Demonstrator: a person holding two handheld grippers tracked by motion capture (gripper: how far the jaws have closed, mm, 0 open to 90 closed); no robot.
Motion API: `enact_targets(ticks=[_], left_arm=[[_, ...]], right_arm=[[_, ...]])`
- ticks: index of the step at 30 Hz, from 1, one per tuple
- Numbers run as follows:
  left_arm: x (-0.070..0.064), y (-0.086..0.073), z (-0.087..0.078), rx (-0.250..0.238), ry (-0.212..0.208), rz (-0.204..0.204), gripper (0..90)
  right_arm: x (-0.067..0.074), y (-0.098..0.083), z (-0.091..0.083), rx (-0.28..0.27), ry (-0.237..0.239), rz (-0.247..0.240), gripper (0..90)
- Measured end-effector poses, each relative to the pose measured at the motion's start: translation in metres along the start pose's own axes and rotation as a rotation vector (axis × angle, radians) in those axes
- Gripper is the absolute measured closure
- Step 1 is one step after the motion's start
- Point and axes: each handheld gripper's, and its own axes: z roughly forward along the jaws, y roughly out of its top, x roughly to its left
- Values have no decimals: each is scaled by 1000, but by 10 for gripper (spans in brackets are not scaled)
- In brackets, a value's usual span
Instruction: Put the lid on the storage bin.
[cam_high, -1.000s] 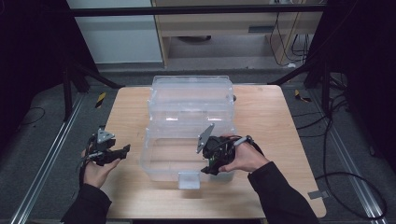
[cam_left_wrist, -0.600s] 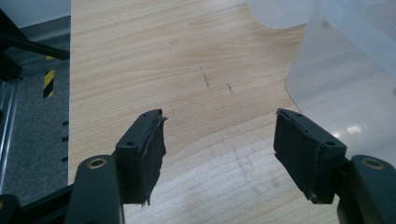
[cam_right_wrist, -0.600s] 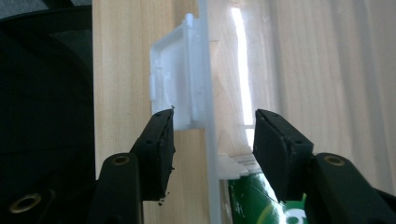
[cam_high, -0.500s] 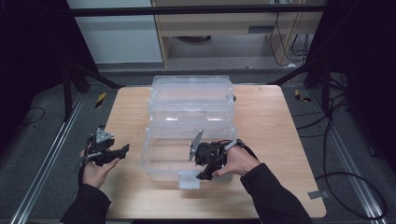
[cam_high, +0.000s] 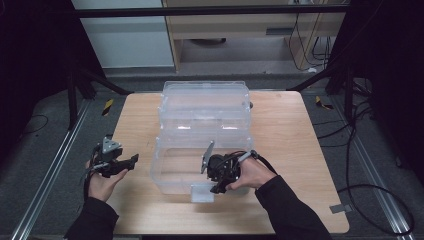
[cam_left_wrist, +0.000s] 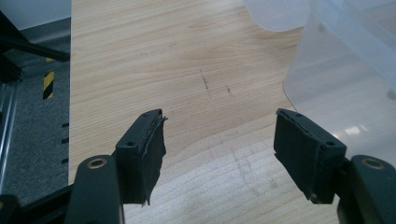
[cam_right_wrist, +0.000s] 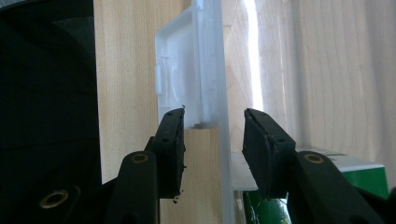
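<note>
Right now the right gripper (cam_high: 218, 186) sits at the near front wall of the clear plastic storage box (cam_high: 176, 170), which stands in the middle of the wooden table (cam_high: 295, 135) with its lid (cam_high: 204, 102) thrown back behind it. In the right gripper view the two black jaws straddle the box's front wall just below the white latch (cam_right_wrist: 180, 88); the left pad (cam_right_wrist: 172, 149) lies outside the wall and the right pad inside it. The jaws have just been closing, yet a gap shows on both sides of the plastic, so nothing is pinched. A green-and-white object (cam_right_wrist: 362, 179) shows at the lower right of that view, inside the box. The left gripper (cam_high: 131, 161) hovers over the table's left part, just beside the box, its jaws spread wide over bare wood.
</note>
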Motion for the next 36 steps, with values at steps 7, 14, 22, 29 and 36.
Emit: enact_targets(ticks=[7, 14, 22, 29, 36], left_arm=[[0, 1, -1, -4, 0, -2, 326], [-1, 3, -4, -16, -6, 1, 328], [-1, 4, -5, -22, -6, 2, 329], [0, 9, -10, -48, -17, -2, 329], [3, 21, -18, -84, -26, 9, 330]], right_arm=[[-1, 0, 3, 5, 9, 10, 654], [-1, -1, 7, 16, 26, 17, 672], [-3, -6, 10, -24, 40, 37, 661], [-3, -9, 10, -47, 46, 34, 663], [-3, -9, 10, -43, 40, 27, 664]])
